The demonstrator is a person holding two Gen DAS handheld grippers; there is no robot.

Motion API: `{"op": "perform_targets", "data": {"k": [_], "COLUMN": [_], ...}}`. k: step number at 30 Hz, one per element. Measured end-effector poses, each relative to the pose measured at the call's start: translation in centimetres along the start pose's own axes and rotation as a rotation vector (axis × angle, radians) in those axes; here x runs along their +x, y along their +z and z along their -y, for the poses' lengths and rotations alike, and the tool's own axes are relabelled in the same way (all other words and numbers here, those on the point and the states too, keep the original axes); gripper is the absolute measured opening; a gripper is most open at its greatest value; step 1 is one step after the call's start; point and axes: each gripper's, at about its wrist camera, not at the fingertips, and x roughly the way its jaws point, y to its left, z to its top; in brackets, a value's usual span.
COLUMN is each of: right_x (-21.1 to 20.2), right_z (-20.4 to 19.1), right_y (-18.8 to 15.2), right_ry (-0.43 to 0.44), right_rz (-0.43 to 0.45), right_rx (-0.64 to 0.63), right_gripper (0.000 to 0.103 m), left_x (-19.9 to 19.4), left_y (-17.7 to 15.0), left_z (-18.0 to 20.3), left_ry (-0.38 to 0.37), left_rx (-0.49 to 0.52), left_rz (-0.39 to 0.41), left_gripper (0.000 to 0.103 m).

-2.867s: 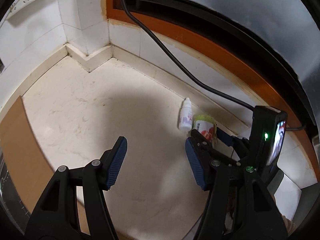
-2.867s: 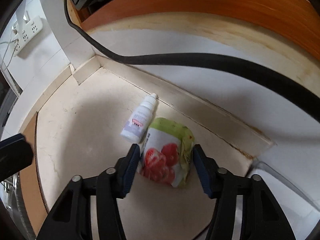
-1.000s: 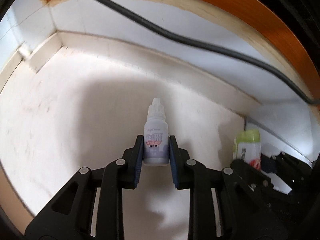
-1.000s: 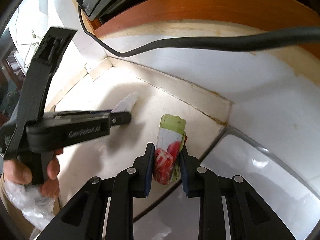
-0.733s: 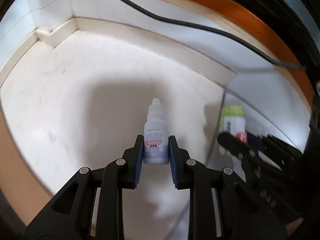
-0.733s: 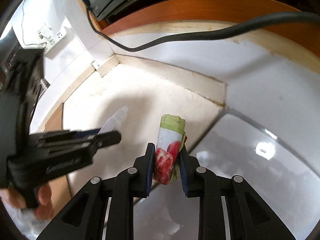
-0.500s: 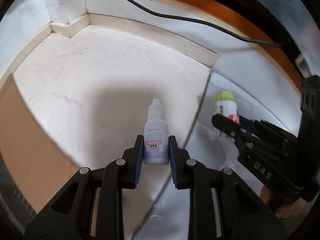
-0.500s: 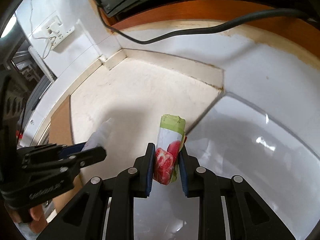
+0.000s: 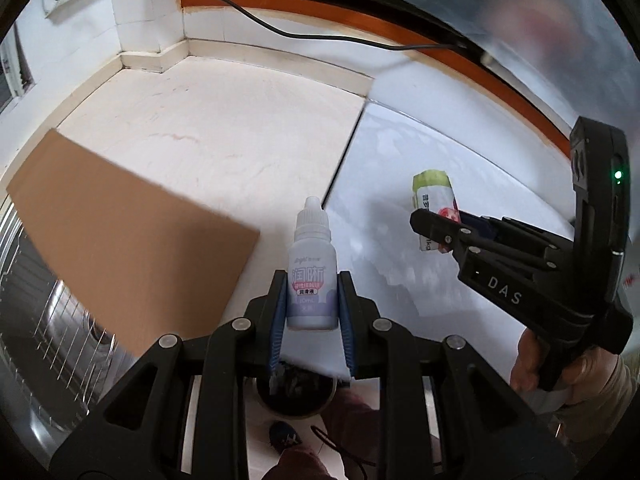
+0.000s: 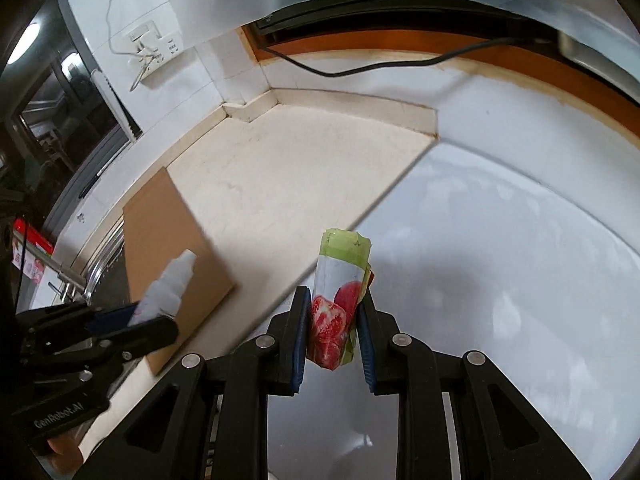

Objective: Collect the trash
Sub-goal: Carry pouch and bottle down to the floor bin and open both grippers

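Showing crumpled, perhaps empty, strawberry-print wrapper (image 10: 338,312)

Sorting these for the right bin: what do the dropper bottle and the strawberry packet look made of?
Dropper bottle: likely plastic, matte white, semi-opaque body with ribbed cap and printed label. Strawberry packet: thin flexible film, probably plastic, slightly glossy; it is creased and squashed flat between the right gripper pads.

- Left hand-held gripper (image 9: 312,312): angled steeply downward, pads clamped on a small dropper bottle (image 9: 312,276).
- Right hand-held gripper (image 10: 332,332): angled downward likewise, clamped on a crumpled pouch (image 10: 338,296).
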Motion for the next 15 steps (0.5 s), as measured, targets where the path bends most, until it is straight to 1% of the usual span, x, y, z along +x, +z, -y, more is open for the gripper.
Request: {"op": "perform_targets", "data": {"k": [4, 7, 10, 15], "right_x": [-3.3, -5.4, -7.2, -8.5], "right_z": [-2.2, -4.0, -5.6, -7.3], "right_y": [-4.7, -8.6, -12.8, -18.3], "right_ry": [-0.019, -0.043, -0.066, -0.081], "right_rz": [-0.002, 0.000, -0.005, -0.044], "right_rx": [0.011, 0.027, 0.060, 0.090], "right_gripper": [0.022, 0.022, 0.022, 0.022], "left_x": [-3.2, -4.3, -5.0, -4.8], "left_y": [-4.5, -7.1, -10.1, -14.0], "left_z": [0.4, 0.3, 0.2, 0.3], "left_ry": [-0.027, -0.044, -0.057, -0.094], "left_rx": [0.035, 0.061, 0.089, 0.101], "left_rz": [0.014, 0.022, 0.021, -0.014], "left_gripper": [0.021, 0.021, 0.021, 0.021]}}
